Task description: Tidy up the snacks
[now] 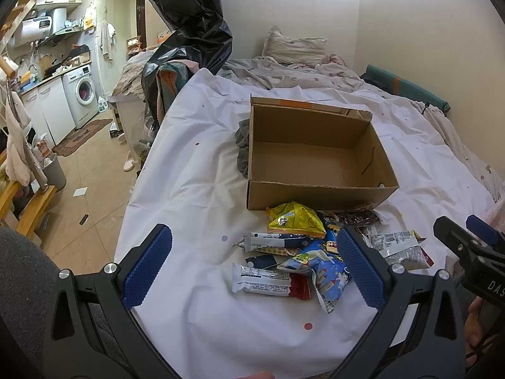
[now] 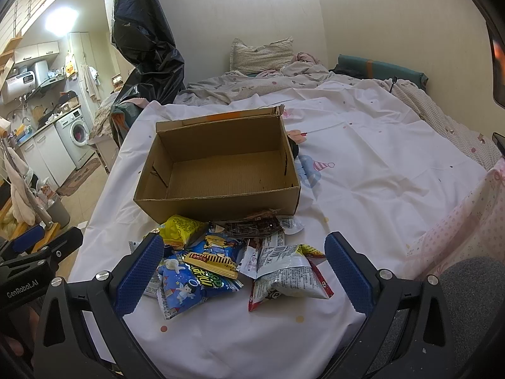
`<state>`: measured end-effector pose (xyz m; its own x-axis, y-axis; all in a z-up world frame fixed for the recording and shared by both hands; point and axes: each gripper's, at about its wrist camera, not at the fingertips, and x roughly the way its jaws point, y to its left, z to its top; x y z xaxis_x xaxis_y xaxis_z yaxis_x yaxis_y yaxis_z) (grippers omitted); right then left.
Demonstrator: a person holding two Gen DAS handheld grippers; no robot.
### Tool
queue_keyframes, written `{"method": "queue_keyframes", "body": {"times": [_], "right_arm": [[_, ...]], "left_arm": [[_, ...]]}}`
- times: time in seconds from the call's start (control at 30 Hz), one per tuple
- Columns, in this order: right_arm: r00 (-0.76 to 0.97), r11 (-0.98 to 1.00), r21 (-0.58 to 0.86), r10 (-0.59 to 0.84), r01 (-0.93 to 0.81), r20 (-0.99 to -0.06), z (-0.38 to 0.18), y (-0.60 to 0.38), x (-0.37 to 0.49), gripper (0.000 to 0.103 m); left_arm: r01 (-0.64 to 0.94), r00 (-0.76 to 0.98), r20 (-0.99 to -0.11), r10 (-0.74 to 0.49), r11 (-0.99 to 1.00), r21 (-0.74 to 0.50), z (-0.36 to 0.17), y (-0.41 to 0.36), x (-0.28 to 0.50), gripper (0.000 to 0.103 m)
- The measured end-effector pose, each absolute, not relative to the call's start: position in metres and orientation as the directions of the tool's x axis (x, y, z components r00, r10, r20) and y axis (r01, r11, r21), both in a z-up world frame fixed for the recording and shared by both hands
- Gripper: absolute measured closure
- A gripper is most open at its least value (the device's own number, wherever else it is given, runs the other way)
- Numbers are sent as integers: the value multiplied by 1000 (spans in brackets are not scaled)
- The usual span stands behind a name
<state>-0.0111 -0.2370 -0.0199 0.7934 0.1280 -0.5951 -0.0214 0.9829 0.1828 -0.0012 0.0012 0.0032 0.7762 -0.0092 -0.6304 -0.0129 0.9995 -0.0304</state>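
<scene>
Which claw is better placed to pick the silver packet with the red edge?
Probably the right claw: it is open and the silver packet lies between its fingers. From the left claw it lies off to the side.

Black plastic bag (image 1: 192, 25), pillow (image 1: 295, 45), washing machine (image 1: 80, 93), white sheet (image 2: 378, 170).

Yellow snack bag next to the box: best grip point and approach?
Take the yellow snack bag by its puffed middle, from above on the near-left side. It lies on top of the pile against the cardboard box, so the far side is blocked. Left claw is open.
</scene>
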Motion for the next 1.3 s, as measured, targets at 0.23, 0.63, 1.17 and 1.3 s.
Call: {"method": "queue_keyframes", "body": {"times": [0.23,0.63,1.17,1.3], "right_arm": [[793,983,183,128,-22,-595,-20,-237,-11,0],[794,983,181,128,-22,-595,-20,-237,-11,0],[793,983,180,126,-22,-595,-22,-236,-10,0],[793,983,181,127,-22,-596,-22,-237,-10,0]], "left_arm": [[-14,777,-630,-9,999,-32,2,1,-1,0],[-14,776,-630,-10,999,-32,2,1,-1,0],[-4,779,-627,-15,1000,-29,2,-1,-1,0],[-3,780,-626,-15,1000,-28,1,-1,-1,0]]}}
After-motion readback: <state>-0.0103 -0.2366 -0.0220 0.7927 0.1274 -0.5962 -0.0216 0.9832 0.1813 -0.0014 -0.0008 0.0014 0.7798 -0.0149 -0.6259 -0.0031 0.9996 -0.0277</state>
